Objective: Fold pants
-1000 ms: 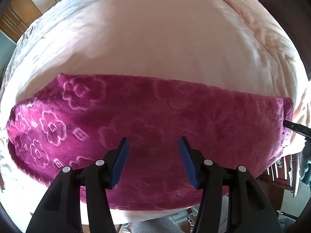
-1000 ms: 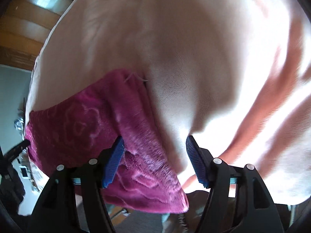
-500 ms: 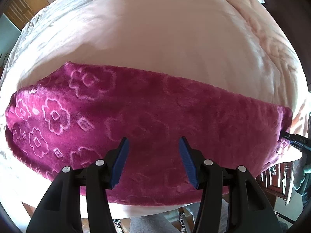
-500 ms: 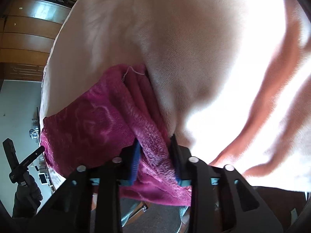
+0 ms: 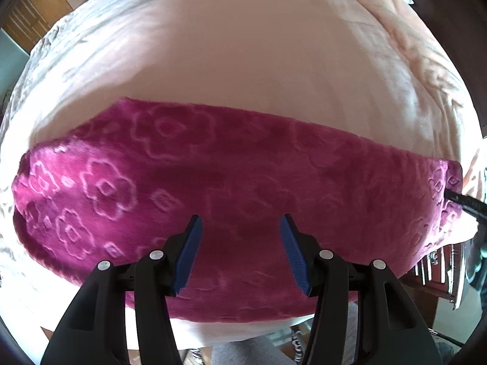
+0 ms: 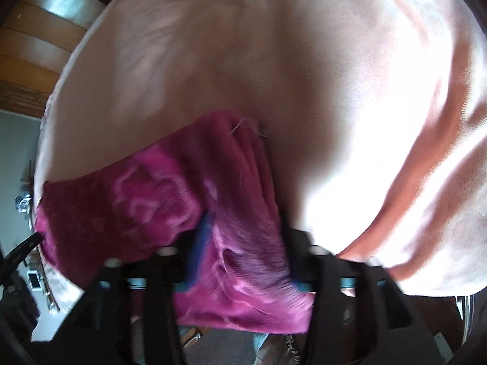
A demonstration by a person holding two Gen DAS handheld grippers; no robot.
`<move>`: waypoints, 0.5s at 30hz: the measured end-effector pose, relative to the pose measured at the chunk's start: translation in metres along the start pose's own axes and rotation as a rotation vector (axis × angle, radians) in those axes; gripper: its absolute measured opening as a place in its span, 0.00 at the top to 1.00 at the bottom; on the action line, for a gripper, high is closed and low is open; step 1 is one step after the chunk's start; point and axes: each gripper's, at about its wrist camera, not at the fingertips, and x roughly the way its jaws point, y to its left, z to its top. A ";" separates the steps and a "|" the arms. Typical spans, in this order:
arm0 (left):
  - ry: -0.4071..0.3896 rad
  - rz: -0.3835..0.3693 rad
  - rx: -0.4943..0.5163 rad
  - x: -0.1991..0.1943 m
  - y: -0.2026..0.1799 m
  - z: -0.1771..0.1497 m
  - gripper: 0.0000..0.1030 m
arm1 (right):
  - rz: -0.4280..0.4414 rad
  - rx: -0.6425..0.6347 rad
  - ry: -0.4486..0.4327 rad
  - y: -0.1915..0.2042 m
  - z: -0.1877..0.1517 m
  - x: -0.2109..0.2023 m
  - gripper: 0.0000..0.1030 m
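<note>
right tongs [image 6: 243, 243] reopening around pants [image 6: 240, 213] edge

Both wrist views look steeply down, close, sharing magenta pants [image 5: 243, 188].

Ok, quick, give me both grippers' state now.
Left gripper: open, empty, above the magenta fleece pants.
Right gripper: jaws opening, end of the pants between them.

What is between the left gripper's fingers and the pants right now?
Nothing. In the left wrist view the left gripper hangs open above the magenta pants, spread flat on the pink blanket; no fabric between its fingers.
</note>
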 end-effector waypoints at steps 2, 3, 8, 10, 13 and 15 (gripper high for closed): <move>-0.003 0.009 0.000 -0.005 0.009 -0.001 0.48 | 0.012 0.015 0.007 -0.007 0.003 0.006 0.49; -0.004 0.014 -0.001 -0.006 0.014 -0.001 0.48 | 0.016 0.020 0.009 -0.010 0.004 0.008 0.49; 0.000 0.023 -0.015 -0.011 0.034 -0.002 0.48 | 0.062 0.072 0.020 -0.017 -0.002 0.011 0.73; -0.001 0.018 -0.012 -0.011 0.039 -0.001 0.48 | 0.071 0.081 0.014 -0.016 -0.004 0.000 0.83; -0.007 0.005 -0.003 -0.011 0.039 0.003 0.48 | 0.067 0.072 -0.010 -0.007 -0.010 -0.021 0.85; -0.010 -0.011 0.008 -0.010 0.041 0.008 0.48 | 0.084 0.068 -0.032 0.001 -0.015 -0.037 0.85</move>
